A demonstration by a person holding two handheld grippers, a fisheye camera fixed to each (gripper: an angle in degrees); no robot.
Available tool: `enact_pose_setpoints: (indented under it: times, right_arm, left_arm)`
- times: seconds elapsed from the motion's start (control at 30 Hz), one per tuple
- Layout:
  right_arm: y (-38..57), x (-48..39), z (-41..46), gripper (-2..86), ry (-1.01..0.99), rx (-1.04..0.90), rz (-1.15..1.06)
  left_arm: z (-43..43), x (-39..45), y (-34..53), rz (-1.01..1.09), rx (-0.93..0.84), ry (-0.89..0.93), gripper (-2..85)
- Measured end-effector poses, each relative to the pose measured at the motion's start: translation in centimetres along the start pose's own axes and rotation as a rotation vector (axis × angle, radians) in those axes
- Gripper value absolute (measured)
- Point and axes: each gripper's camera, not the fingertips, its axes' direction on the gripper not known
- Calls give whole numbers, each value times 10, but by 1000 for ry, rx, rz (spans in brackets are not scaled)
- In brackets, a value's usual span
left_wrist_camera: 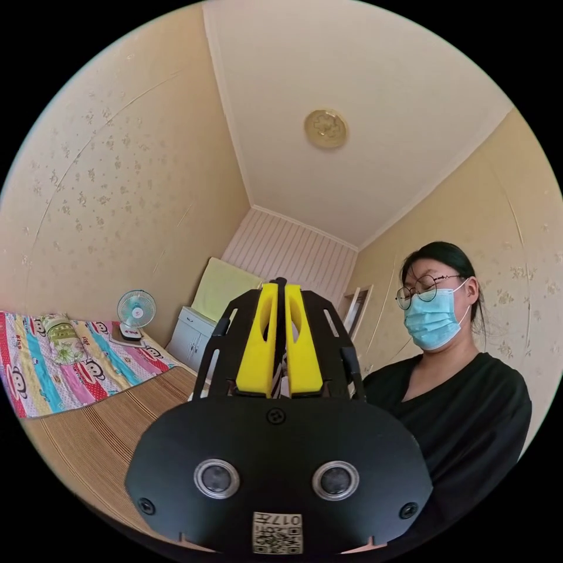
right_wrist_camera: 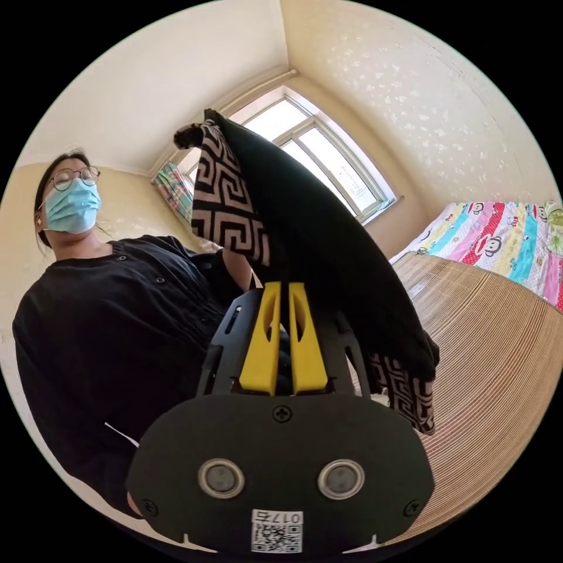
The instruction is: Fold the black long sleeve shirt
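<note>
Both views look up from just behind their jaws, close to the person (left_wrist_camera: 451, 375) (and a shared bed (right_wrist_camera: 498, 352)).

We see the black long sleeve shirt (right_wrist_camera: 316, 246) lifted in the air, rising from between the yellow jaws of the right tongs (right_wrist_camera: 282, 287), which pinch its cloth. Its body is plain black; a tan band with a black key pattern runs up one edge, and another patterned piece hangs low beside the bed's woven mat.
</note>
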Motion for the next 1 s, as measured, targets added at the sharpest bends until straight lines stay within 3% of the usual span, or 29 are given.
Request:
enact_pose_setpoints:
  times: [0.37, 0.53, 0.67, 1.0]
  right_arm:
    - [-5, -95, -134, 18, 439, 343, -91]
    - [-28, -118, -138, 17, 647, 327, -54]
    - [-25, -109, -132, 17, 630, 258, -21]
    - [10, -156, -157, 14, 479, 311, -186]
  left_arm:
    - [-34, -40, 29, -135, -27, -274, -7]
    - [-41, -69, 56, -233, -93, -322, -6]
    - [-44, -86, 92, -308, -209, -409, -6]
    - [-53, -74, 136, -309, -192, -71, -7]
